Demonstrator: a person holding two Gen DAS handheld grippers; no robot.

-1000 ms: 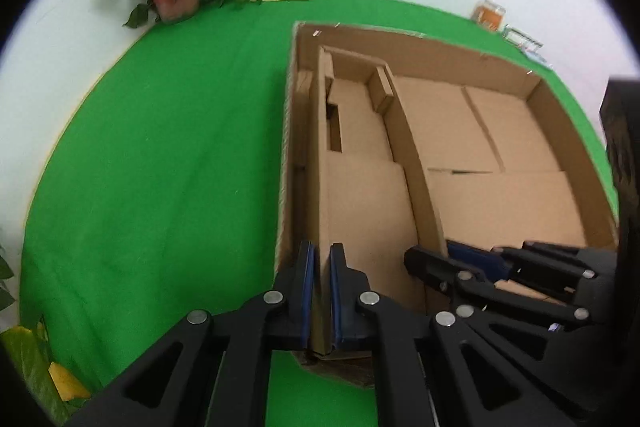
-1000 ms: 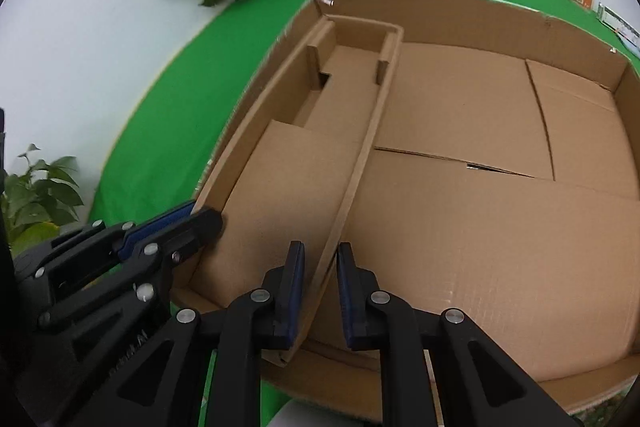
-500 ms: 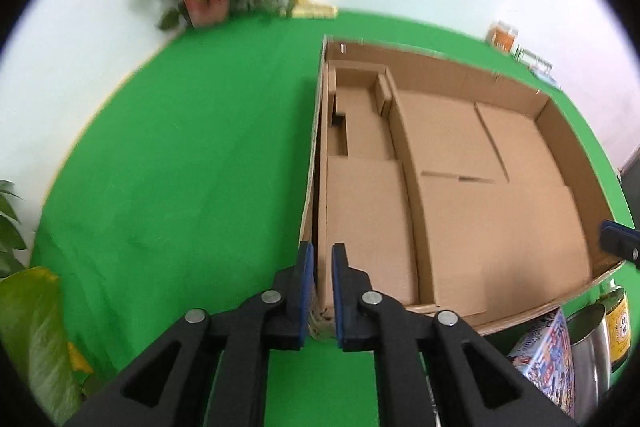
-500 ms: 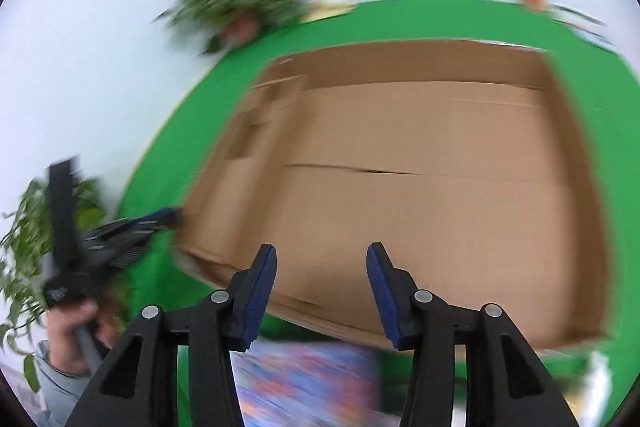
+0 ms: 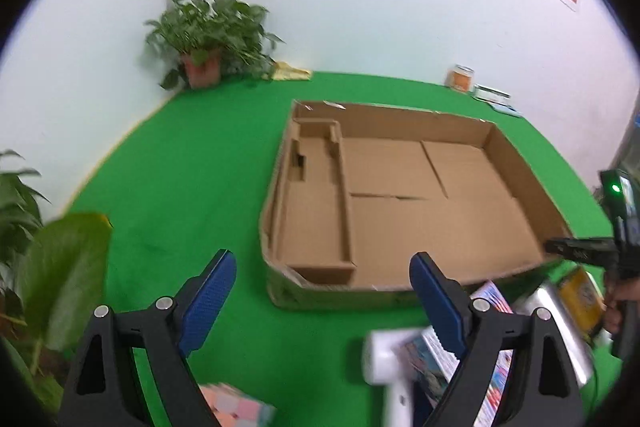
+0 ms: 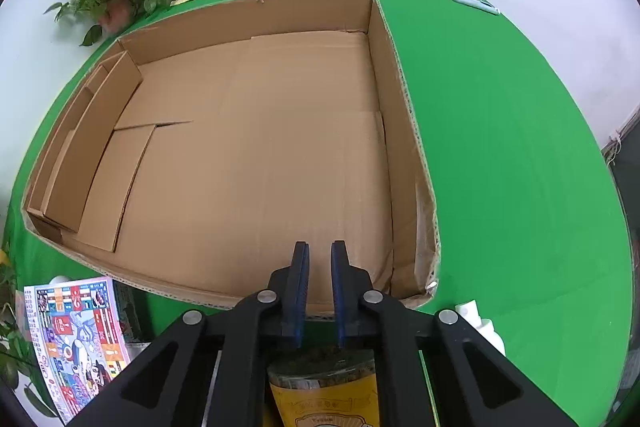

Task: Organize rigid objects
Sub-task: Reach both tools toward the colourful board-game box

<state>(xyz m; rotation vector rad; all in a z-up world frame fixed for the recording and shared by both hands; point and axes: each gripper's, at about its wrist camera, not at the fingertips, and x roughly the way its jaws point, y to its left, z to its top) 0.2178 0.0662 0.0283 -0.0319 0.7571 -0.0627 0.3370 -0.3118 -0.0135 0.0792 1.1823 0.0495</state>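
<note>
Hanging with jaws spread wide and empty, the left gripper (image 5: pixel 322 291) has just been opening; the right gripper (image 6: pixel 319 291) sits pinched shut on nothing above the yellow jar (image 6: pixel 324 393) at bottom centre. Reaching for that jar with jaws closed would likely topple it short of the cardboard box (image 6: pixel 404 131) filling mid-frame.

The surface (image 6: pixel 500 147) is bright green. The cardboard box (image 6: pixel 260 147) on it is plain brown inside, with what may be green print on its outer front wall, though that part is blurred. Both claws are black with blue pads (image 5: pixel 210 297). The flat booklet (image 6: pixel 76 343) is white with a busy red, blue and yellow pattern. The can (image 6: pixel 324 397) under the right claw (image 6: pixel 320 291) is yellow with a dark top. The potted plant (image 5: pixel 204 39) has green leaves in a reddish-brown pot.
</note>
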